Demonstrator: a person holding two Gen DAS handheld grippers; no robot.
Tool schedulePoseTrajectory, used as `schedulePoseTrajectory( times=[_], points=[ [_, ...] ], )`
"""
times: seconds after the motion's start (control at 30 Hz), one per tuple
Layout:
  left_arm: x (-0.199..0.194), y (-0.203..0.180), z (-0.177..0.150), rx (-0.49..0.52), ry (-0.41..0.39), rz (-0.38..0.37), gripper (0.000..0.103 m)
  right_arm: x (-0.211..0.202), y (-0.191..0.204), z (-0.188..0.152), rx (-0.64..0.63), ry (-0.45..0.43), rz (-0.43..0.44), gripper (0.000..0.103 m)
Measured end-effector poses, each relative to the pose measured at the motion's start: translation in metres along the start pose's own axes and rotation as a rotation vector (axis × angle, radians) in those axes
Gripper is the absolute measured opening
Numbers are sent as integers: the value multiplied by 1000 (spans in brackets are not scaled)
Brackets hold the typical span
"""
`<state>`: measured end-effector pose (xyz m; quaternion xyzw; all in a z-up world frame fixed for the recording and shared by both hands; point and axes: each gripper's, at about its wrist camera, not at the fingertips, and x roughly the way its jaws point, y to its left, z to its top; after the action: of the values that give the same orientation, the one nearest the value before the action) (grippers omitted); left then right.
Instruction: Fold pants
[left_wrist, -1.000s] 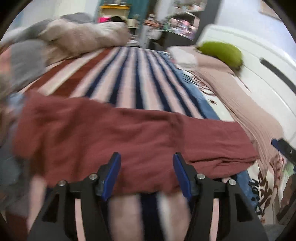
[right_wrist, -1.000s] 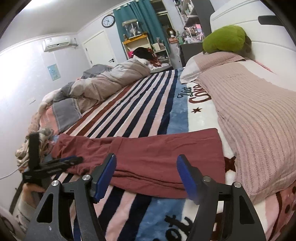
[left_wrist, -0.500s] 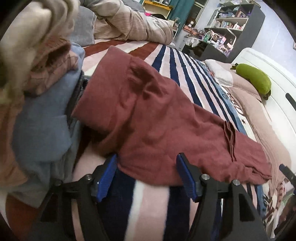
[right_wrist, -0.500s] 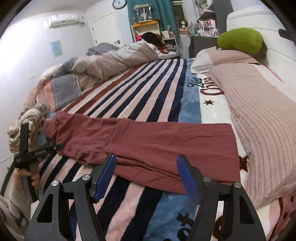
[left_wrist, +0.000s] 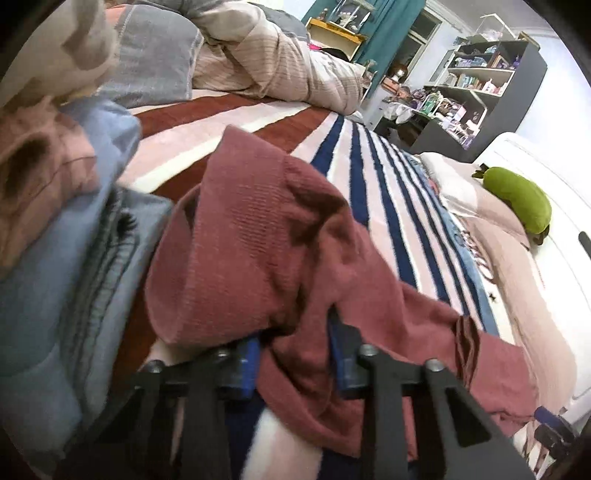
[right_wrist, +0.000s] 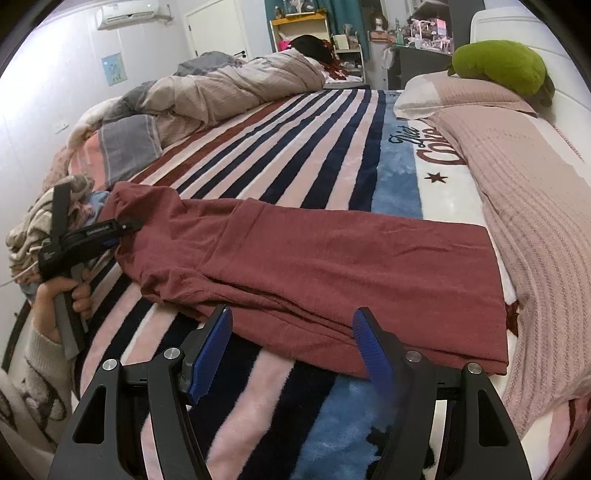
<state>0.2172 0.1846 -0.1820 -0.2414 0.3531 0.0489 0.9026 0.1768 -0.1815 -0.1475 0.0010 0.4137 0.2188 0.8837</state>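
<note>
Bedroom scene, pants-folding in progress.

Pants (right_wrist: 332, 266): dark red knit, laid lengthwise across the near part of the striped blanket (right_wrist: 295, 147), running from the far-left clothing pile (right_wrist: 40, 218) toward the pink knit throw (right_wrist: 535, 221) on the right. The right end lies flat with a straight edge; the left end is bunched and lifted.

Left gripper (left_wrist: 293, 356): its jaws have just been closing and now pinch a fold of the pants at the left end, with red cloth bulging between and over the blue pads (left_wrist: 249, 363). From the right wrist view this gripper (right_wrist: 127, 230) is seen at the pants' left edge, held by a hand (right_wrist: 62, 295) in a pale sleeve.

Right gripper (right_wrist: 291, 347): spread wide, nothing between the pads (right_wrist: 212, 350); it hovers over the near edge of the pants, apparently just short of touching the cloth, though the angle leaves this uncertain.

Surroundings: blue and pink garments (left_wrist: 55, 258) stacked just left of the pants; rumpled beige duvet (right_wrist: 229, 88) at the far side of the bed; green plush toy (right_wrist: 498, 66) on the pillow at far right; grey shelving unit (left_wrist: 491, 85) and teal curtain (left_wrist: 391, 29) beyond the bed.
</note>
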Motion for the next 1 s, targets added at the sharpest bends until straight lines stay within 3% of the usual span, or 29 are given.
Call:
schedulePoseTrajectory(
  times=[0.03,0.2,0.33,0.63,0.87,1.0],
  points=[
    [-1,-3,1,6,-9,0,10,-2,-1,0,2,-7,0,64],
    [-20,-22,10,42,-61,-40,9,-12,-4,4,16,-48,-1,64],
    [-42,-48,22,103,-96,-117,8,-26,-6,8,24,-103,-3,64],
    [-73,-154,19,337,-136,-300,8,-67,-27,7,95,-253,23,64],
    [-43,-237,-27,480,-13,-358,8,-91,-62,0,202,-343,21,64],
    [-13,-261,-62,541,94,-330,8,-102,-87,-5,295,-391,2,65]
  ],
)
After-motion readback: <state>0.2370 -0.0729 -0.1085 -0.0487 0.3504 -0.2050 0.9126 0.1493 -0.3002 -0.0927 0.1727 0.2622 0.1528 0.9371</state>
